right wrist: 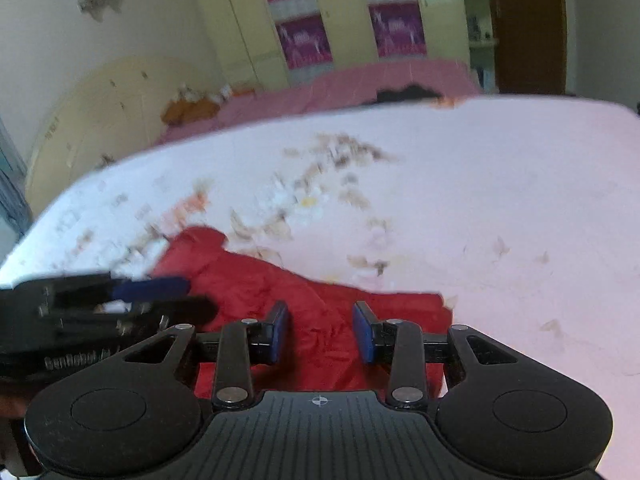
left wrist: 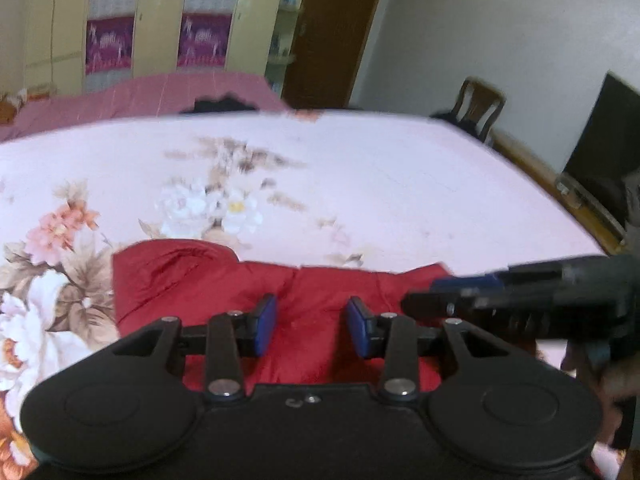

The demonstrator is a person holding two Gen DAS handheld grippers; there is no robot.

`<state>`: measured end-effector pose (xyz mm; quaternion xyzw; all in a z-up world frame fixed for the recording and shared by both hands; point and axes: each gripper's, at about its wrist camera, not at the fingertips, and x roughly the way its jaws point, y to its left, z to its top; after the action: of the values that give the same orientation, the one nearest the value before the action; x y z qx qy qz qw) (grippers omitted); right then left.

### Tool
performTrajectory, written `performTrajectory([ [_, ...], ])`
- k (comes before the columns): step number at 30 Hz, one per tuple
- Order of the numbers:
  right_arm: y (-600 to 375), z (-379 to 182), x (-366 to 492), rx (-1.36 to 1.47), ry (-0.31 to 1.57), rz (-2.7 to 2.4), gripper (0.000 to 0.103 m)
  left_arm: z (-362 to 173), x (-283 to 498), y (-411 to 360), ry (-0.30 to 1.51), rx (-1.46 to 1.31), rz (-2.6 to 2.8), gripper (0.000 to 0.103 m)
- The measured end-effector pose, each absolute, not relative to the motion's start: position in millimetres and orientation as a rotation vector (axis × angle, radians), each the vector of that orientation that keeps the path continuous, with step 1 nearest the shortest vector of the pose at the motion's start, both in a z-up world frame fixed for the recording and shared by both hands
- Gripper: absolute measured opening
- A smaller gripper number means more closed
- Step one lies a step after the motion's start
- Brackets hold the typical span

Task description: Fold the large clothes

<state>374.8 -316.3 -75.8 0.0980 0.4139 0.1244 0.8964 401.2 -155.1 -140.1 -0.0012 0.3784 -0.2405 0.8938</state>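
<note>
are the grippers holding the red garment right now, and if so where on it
Nothing is held. The left gripper and right gripper both hang with jaws apart above the red garment, pads not pressing on the cloth.

A floral pink-sheeted bed (left wrist: 360, 184) fills the room, backed by yellow wardrobes (left wrist: 160, 16), a brown door (left wrist: 332, 32) and a wooden chair (left wrist: 480, 108).

Slightly glossy red cloth garment (left wrist: 320, 292) on matt floral bedsheet (left wrist: 400, 184).

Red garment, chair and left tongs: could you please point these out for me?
Red garment (left wrist: 320, 300), left wrist view, middle of the cloth.
Chair (left wrist: 480, 104), left wrist view, backrest.
Left tongs (left wrist: 311, 326), left wrist view, between the tips.
</note>
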Motion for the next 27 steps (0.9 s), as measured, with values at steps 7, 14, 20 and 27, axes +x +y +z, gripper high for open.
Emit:
performTrajectory([
  [7, -333.2, -112.8, 376.9, 0.281, 0.914, 0.235, 0.037, -162.1, 412.3, -162.8, 0.858, 0.026, -0.504, 0.038],
  [14, -358.1, -54.0, 306.7, 0.319, 0.743, 0.26, 0.037, -119.1, 348.5, -124.8, 0.761, 0.058, -0.484, 0.053],
  [20, -363.2, -96.4, 282.9, 0.32, 0.85, 0.246, 0.036, -149.5, 308.9, -105.2, 0.805, 0.041, -0.461, 0.055],
  [27, -371.7, -79.2, 272.1, 0.344, 0.814, 0.22, 0.037, -133.8, 295.1, -104.1, 0.799, 0.04, -0.397, 0.068],
])
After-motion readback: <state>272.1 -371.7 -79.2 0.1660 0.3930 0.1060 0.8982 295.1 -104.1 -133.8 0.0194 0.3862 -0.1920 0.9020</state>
